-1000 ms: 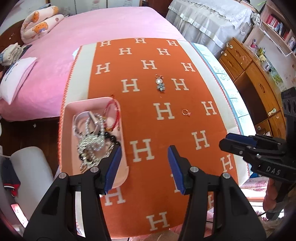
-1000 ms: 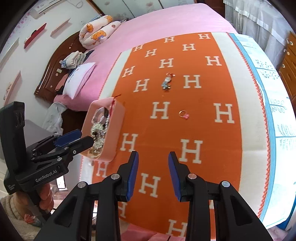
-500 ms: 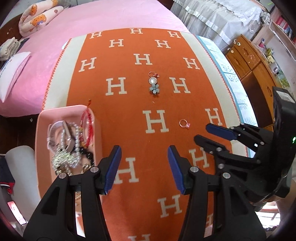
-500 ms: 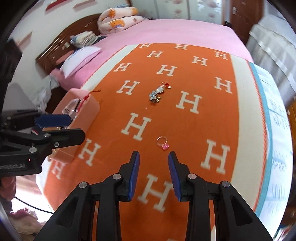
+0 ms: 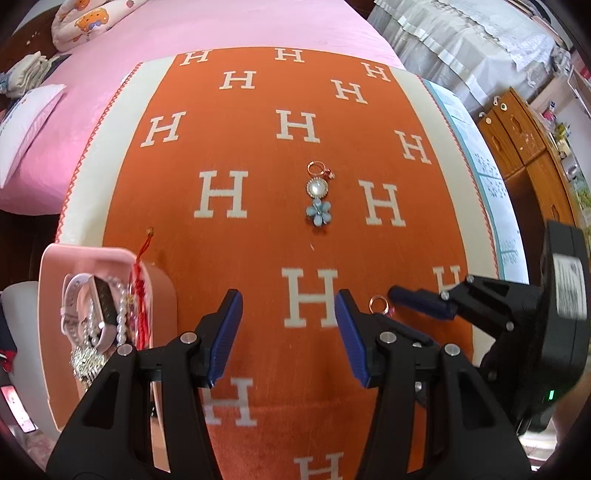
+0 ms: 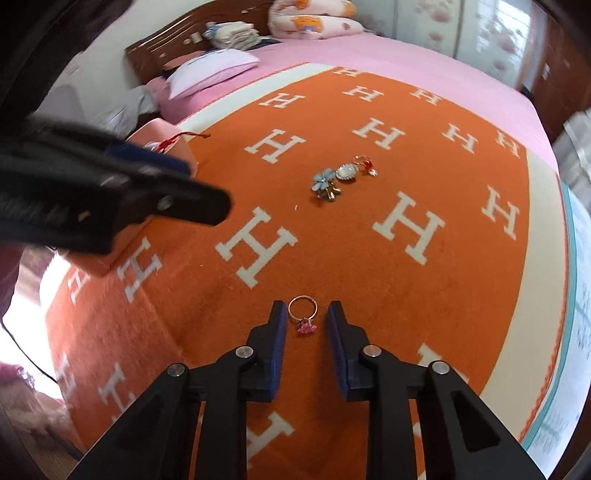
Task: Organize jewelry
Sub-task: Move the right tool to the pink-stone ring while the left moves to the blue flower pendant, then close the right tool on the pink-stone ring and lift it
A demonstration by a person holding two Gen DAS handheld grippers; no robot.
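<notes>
A thin gold ring with a pink stone (image 6: 303, 314) lies on the orange H-patterned blanket (image 6: 406, 277). My right gripper (image 6: 306, 306) is low over it, one finger on each side. Its jaws are closing, with a gap left between pads and ring. The ring (image 5: 379, 304) also peeks out beside my left gripper (image 5: 288, 299), which hangs open over a white H, holding nothing. Farther up the blanket lie a pearl brooch (image 5: 317, 188), a blue flower piece (image 5: 318, 213) and a small ring (image 5: 317, 168). A pink tray (image 5: 159, 280) at the left holds a watch, pearls and a red cord.
The blanket covers a bed with a pink spread (image 5: 221, 26) and pillows (image 6: 214, 70) near a wooden headboard (image 6: 166, 48). A wooden cabinet (image 5: 528, 155) stands to the right of the bed. The blurred left gripper (image 6: 195, 181) hangs in front of the tray (image 6: 173, 136).
Both grippers have sunk toward the blanket. The right one rolled, came down around the pink-stone ring, and its jaws narrowed. The left one shifted right, away from the tray, still open.
</notes>
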